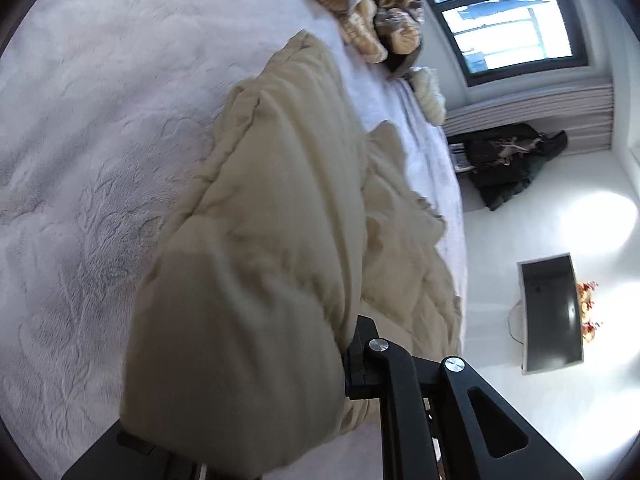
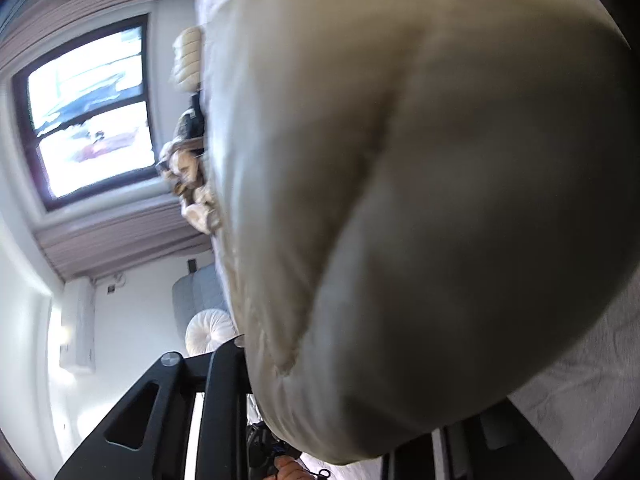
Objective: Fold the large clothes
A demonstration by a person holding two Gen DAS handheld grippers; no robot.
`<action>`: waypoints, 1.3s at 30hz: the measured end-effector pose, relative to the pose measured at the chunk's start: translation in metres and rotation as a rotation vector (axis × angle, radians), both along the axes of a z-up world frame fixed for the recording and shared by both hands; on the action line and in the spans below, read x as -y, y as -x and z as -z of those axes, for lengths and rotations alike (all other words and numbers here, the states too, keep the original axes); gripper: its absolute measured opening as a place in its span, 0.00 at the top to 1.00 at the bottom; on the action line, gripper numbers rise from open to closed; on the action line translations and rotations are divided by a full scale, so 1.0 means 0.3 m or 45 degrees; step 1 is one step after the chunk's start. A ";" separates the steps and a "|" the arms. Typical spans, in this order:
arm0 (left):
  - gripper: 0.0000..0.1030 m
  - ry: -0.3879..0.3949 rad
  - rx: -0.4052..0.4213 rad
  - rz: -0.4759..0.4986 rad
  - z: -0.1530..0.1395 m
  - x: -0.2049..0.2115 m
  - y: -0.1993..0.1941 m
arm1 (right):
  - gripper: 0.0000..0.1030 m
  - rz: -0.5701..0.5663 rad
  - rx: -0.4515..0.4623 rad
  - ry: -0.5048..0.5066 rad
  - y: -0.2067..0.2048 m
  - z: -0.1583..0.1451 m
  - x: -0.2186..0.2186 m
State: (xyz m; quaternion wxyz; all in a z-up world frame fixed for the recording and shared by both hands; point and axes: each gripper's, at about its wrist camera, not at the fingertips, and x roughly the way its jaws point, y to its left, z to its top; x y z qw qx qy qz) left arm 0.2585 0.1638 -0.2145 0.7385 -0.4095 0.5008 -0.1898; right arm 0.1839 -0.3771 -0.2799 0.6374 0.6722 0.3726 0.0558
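Observation:
A large beige padded garment (image 1: 280, 200) lies stretched along a bed covered with a light grey plush blanket (image 1: 100, 160). My left gripper (image 1: 304, 364) is shut on the near end of the garment, which bulges over and hides the fingertips. In the right wrist view the same beige garment (image 2: 420, 200) fills most of the frame, blurred and very close. My right gripper (image 2: 340, 412) is shut on it, with the fingertips hidden under the fabric.
A heap of striped tan clothes (image 1: 368, 12) lies at the far end of the bed. A dark coat (image 1: 508, 160) lies on the white floor by the window (image 1: 508, 28). A grey bin (image 1: 552, 316) stands on the floor. A round white cushion (image 2: 208, 332) sits beside the bed.

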 end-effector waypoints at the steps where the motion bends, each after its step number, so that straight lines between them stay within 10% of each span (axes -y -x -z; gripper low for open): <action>1: 0.85 0.002 0.013 0.010 -0.020 -0.005 0.015 | 0.77 -0.013 0.021 0.008 0.004 -0.021 -0.005; 19: 0.85 -0.043 -0.190 0.257 0.009 -0.153 0.472 | 0.76 -0.041 -0.037 -0.071 0.459 -0.010 -0.091; 29: 0.53 -0.314 -0.358 0.264 0.039 -0.146 0.487 | 0.35 -0.110 -0.208 -0.035 0.382 0.028 -0.095; 39: 0.51 -0.527 -0.333 0.355 -0.130 -0.172 0.503 | 0.14 -0.545 -0.188 0.165 0.279 -0.193 -0.262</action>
